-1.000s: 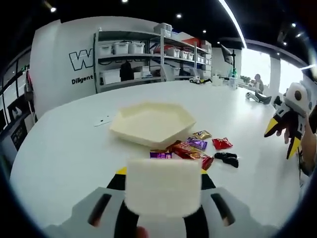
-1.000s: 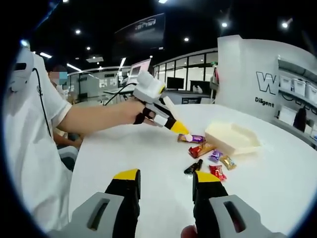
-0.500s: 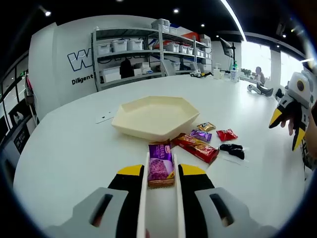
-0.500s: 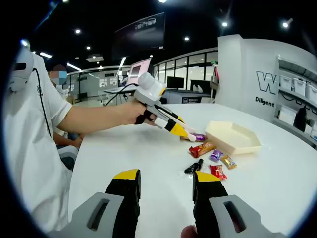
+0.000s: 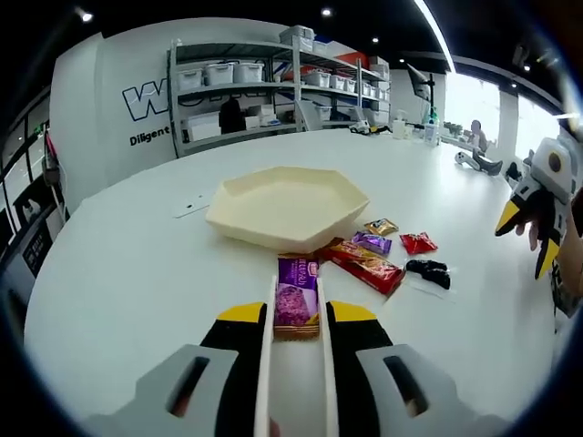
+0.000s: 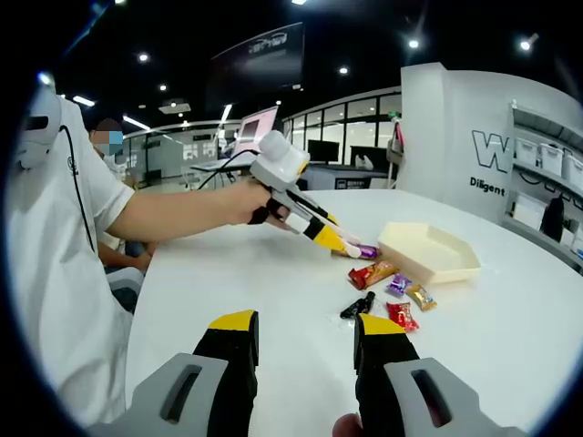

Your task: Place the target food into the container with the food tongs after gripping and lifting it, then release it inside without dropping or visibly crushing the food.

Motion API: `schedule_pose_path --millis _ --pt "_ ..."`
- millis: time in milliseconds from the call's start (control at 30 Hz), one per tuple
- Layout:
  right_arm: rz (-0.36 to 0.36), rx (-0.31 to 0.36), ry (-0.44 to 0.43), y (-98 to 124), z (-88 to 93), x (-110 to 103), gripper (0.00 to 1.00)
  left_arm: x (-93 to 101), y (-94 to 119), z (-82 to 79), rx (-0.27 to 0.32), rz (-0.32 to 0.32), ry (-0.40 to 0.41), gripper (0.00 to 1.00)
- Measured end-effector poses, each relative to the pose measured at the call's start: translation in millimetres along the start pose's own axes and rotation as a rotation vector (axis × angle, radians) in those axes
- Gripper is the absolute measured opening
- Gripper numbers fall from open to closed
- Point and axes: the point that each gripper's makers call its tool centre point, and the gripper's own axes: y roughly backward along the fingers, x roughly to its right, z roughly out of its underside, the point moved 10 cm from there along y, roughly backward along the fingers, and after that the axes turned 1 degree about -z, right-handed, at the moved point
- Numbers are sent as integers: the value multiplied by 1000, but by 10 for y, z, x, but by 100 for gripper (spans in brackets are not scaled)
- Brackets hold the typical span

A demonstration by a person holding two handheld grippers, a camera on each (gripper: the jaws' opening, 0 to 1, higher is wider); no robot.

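White laminate, glossy and rounded at the edge: that is the desk [image 5: 118, 273] we are working over, and ceiling spotlights are glinting off it. Behind it we are seeing a white wall with dark lettering and a metal shelving unit [image 5: 264, 91] carrying white bins; bright windows are lighting the far right of the left gripper view. In the right gripper view, glass-fronted rooms and monitors are lining the back.

The cream hexagonal container [image 5: 287, 208] is sitting on the desk, open side up. Just beside its near rim a loose scatter of wrapped snacks is lying: a long red packet [image 5: 364, 267], a small purple one [image 5: 370, 241], a gold one [image 5: 382, 227], a red one [image 5: 418, 242] and a black one [image 5: 428, 269].

The left gripper [image 5: 295, 319] is carrying white food tongs [image 5: 266, 364], whose two blades are running forward between the yellow-tipped jaws. The jaws are squeezing the tongs narrow, and the tong tips are pinching a purple snack packet [image 5: 296, 302], which is near the container's front edge; we cannot tell whether it is touching the desk.

The right gripper [image 6: 305, 332] is holding nothing, jaws wide apart, well back from the snacks. A person in a white shirt [image 6: 55, 264] is standing at the left.
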Motion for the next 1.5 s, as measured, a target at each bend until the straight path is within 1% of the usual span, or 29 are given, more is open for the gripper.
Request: schedule_pose_path --millis 133,300,500,667,800,933,1067,1133,1267,1433,1500 --pt "0 0 1 -2 -1 -2 37 -6 -1 -21 -24 17 3 23" --pt "0 0 0 0 0 -4 37 12 5 -44 -73 39 -26 22" --pt "1 1 1 4 2 -6 37 33 33 -74 -101 64 -63 21" --pt "3 2 -1 10 5 -5 37 29 60 -89 -117 95 -64 20" --pt "5 3 -2 19 4 -7 37 20 135 -126 -119 134 -55 20" --pt "5 5 -2 20 4 -10 37 2 207 -166 -123 152 -62 20" --pt "4 9 -2 21 -1 -16 37 -3 303 -234 -115 199 -60 20" --pt "4 10 -1 23 -5 -16 37 20 351 -277 -109 223 -61 20" --pt "2 17 -2 29 -12 -17 37 54 424 -385 -100 245 -84 20" --pt "-1 26 -4 43 -18 -18 37 56 464 -519 -91 273 -105 20" --pt "0 29 -4 54 -20 -17 37 65 472 -591 -88 288 -132 20"
